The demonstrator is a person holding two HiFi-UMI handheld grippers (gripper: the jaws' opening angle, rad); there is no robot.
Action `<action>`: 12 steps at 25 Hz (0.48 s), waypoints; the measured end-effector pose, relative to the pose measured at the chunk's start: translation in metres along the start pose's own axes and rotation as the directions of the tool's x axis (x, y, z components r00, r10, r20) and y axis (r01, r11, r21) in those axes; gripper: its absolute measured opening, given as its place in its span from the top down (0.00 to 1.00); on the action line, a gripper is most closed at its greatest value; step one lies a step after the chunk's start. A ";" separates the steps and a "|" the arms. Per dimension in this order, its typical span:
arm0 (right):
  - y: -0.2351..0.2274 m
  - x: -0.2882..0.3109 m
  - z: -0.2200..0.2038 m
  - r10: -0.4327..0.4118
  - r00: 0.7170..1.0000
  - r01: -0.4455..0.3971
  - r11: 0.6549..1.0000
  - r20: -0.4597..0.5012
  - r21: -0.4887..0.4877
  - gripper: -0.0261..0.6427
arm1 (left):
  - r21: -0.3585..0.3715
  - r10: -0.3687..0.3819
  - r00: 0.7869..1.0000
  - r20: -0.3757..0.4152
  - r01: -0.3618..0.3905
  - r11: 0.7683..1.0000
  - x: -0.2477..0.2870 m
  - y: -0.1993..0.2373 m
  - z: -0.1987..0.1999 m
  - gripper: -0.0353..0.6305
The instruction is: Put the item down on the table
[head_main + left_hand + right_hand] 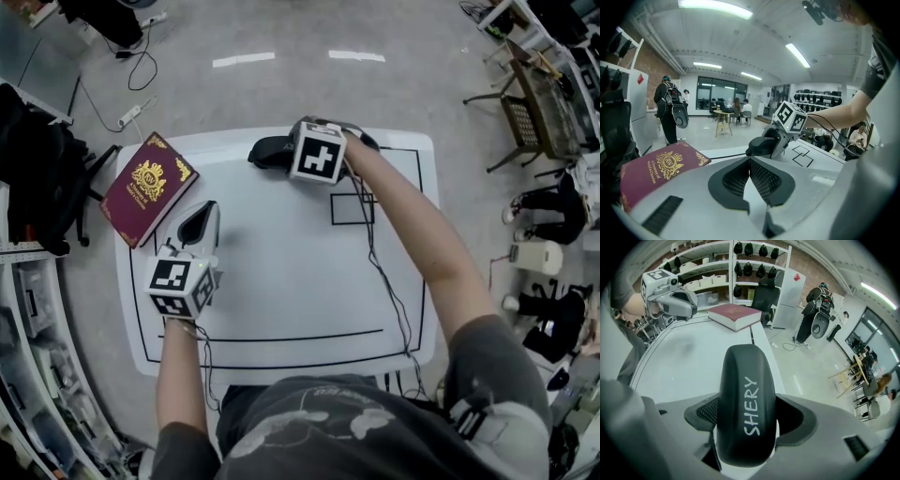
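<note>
- Case sits clamped in the right claw. The jaws stand wide apart, pressing on its two long sides, and most of its length juts out past the fingertips.
- The case's long axis follows the line the right claw points along. In the head view it runs left to right along the far edge of the bench, with the case sticking out leftward from the claw.
- It hangs at that far edge, and the right gripper view shows its free end reaching out over the floor rather than over the white top. I judge it must come nearer, onto the bench, before release.
- No view settles whether its underside already touches the bench.
- The case is a rounded, oblong black shell with a smooth matt finish and "SHERY" lettered in white along its back.
- The left claw has its pads met and nothing between them. It is low over the left side of the bench, well apart from the case, so the right hand alone bears it.
- A maroon book lies on the far left corner, clear of the bare middle, where a black outline is drawn.
</note>
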State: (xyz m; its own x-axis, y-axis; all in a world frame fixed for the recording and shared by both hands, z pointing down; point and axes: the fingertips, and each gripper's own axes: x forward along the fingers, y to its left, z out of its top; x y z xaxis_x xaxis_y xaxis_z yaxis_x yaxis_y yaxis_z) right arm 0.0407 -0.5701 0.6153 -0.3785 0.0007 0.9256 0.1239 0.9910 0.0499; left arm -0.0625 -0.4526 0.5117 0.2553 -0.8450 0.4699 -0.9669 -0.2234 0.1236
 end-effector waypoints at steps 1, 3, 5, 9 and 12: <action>-0.001 0.000 0.001 -0.007 1.000 0.007 1.000 -0.002 0.002 0.44 | -0.001 -0.001 1.000 -0.003 0.001 1.000 0.001 -0.001 -0.001 0.94; -0.002 0.001 0.003 -0.023 1.000 0.023 1.000 -0.005 -0.001 0.44 | -0.001 -0.004 1.000 -0.007 0.004 1.000 0.002 -0.003 -0.004 0.94; -0.002 0.002 0.004 -0.034 0.999 0.034 0.999 -0.009 -0.011 0.43 | 0.001 -0.005 1.000 -0.011 0.005 1.000 0.003 -0.005 -0.005 0.94; 0.000 0.002 0.006 -0.048 0.999 0.048 0.999 0.021 -0.009 0.38 | 0.010 -0.005 1.000 -0.012 0.006 1.000 0.000 -0.011 -0.002 0.94; -0.001 -0.003 0.010 -0.064 0.996 0.063 0.998 0.061 0.008 0.35 | 0.022 0.002 1.000 -0.005 -0.002 1.000 -0.005 -0.013 0.002 0.94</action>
State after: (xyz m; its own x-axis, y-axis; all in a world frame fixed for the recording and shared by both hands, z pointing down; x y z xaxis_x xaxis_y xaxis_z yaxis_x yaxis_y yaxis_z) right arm 0.0326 -0.5699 0.6088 -0.4411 -0.0543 0.8958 0.0927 0.9901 0.1056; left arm -0.0511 -0.4458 0.5062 0.2531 -0.8432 0.4743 -0.9672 -0.2324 0.1029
